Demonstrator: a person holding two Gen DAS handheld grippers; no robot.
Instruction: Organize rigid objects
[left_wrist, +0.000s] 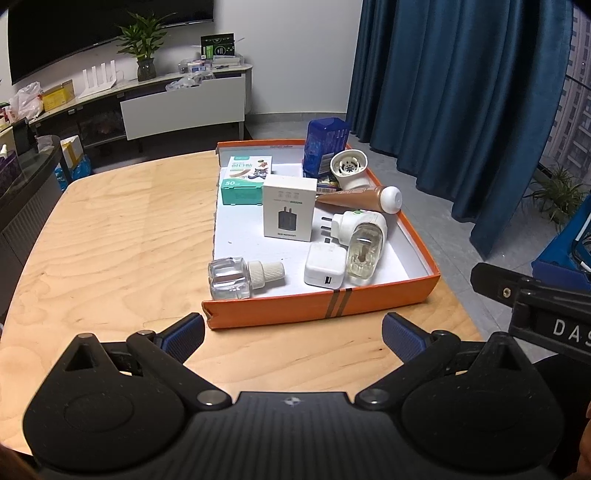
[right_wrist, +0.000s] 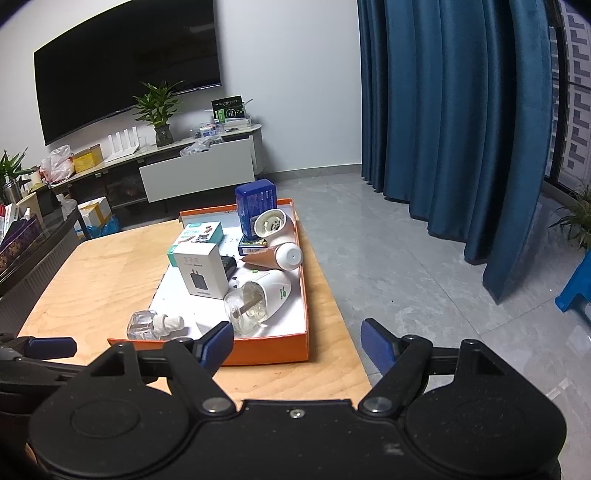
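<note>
Pale plywood forms the tabletop (left_wrist: 110, 229), and the orange tray (left_wrist: 321, 306), a shallow box lid with a white floor, sits on its right half, reaching close to the near edge. Both hand-held grippers hover over the near edge, short of the tray: the left hand-held gripper (left_wrist: 293, 334) has its blue-padded jaws spread wide with nothing between them, and the right hand-held gripper (right_wrist: 297, 345) is likewise spread and empty, its left pad in front of the tray's near wall.

Inside the tray, a blue box (left_wrist: 327, 144) stands upright at the far end, with a white round diffuser (left_wrist: 349, 168) leaning in front of it. A teal carton (left_wrist: 245, 181) lies at the far left; just in front of it stands a white charger box (left_wrist: 290, 206). A brown tube with a white cap (left_wrist: 364, 197) lies across the right side. Nearer, a white plug-in vaporizer (left_wrist: 364, 240) lies with its clear bottle pointing toward the near wall, a white USB adapter (left_wrist: 325, 264) touching its left side. A clear refill bottle (left_wrist: 240, 277) lies on its side in the near left corner.
</note>
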